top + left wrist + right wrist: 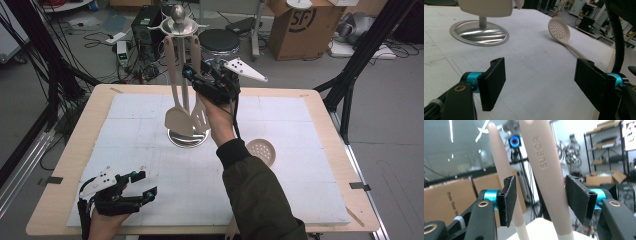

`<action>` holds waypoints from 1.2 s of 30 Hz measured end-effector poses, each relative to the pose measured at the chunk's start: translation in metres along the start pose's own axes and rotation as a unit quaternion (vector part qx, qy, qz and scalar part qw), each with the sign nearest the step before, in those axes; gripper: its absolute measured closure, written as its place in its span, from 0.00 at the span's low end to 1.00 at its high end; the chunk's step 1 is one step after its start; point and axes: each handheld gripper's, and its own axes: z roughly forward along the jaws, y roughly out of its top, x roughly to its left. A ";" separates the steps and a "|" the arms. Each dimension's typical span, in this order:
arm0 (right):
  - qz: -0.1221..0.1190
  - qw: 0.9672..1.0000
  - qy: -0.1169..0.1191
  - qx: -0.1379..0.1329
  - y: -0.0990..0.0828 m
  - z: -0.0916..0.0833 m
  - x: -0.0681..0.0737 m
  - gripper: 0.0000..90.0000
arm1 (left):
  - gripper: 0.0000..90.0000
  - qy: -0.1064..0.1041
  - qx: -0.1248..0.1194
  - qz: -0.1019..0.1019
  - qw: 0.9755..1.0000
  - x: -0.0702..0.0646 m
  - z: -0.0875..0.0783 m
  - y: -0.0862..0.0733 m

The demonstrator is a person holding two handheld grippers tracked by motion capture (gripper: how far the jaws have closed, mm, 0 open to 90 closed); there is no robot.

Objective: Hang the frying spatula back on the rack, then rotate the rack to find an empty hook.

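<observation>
Two utensils already hang on the stand (187, 137), and our right gripper (204, 76), raised beside the slotted spatula (199, 116), has its jaws apart around that handle, pads clear of it. The skimmer (262, 150) lies on the table mat (125, 150), not yet hung. Our left gripper (142, 184) rests low, open and empty.

The right gripper (192, 75) is raised high on an outstretched arm, jaws parted; the left gripper (145, 185) rests low near the table's front edge, jaws wide apart.
</observation>
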 end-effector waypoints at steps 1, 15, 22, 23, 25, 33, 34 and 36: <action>0.002 1.000 0.000 -0.005 0.000 -0.002 -0.001 0.47 | 0.29 0.000 0.000 0.000 1.000 0.000 0.000 0.000; 0.041 0.995 -0.003 -0.094 0.008 -0.020 -0.012 0.49 | 0.29 0.000 0.003 0.001 1.000 -0.001 0.001 0.000; 0.035 0.994 -0.003 -0.104 0.010 -0.021 -0.012 0.50 | 0.29 0.002 0.000 0.001 1.000 0.000 0.000 -0.001; 0.039 0.994 -0.002 -0.106 0.010 -0.021 -0.013 0.50 | 0.29 0.002 0.001 0.000 1.000 -0.001 0.000 -0.001; 0.039 0.993 0.000 -0.111 0.012 -0.020 -0.013 0.50 | 0.29 0.001 0.002 0.000 1.000 0.000 0.000 -0.001; 0.049 0.990 0.016 -0.128 0.026 -0.016 -0.010 0.71 | 0.29 0.001 0.000 -0.001 1.000 0.000 0.000 -0.001; 0.048 0.991 0.017 -0.127 0.027 -0.015 -0.009 0.75 | 0.29 0.001 0.001 0.000 1.000 0.000 -0.001 -0.001; 0.035 0.991 0.015 -0.129 0.029 -0.015 -0.008 0.83 | 0.29 0.000 0.000 -0.001 1.000 0.000 -0.001 -0.001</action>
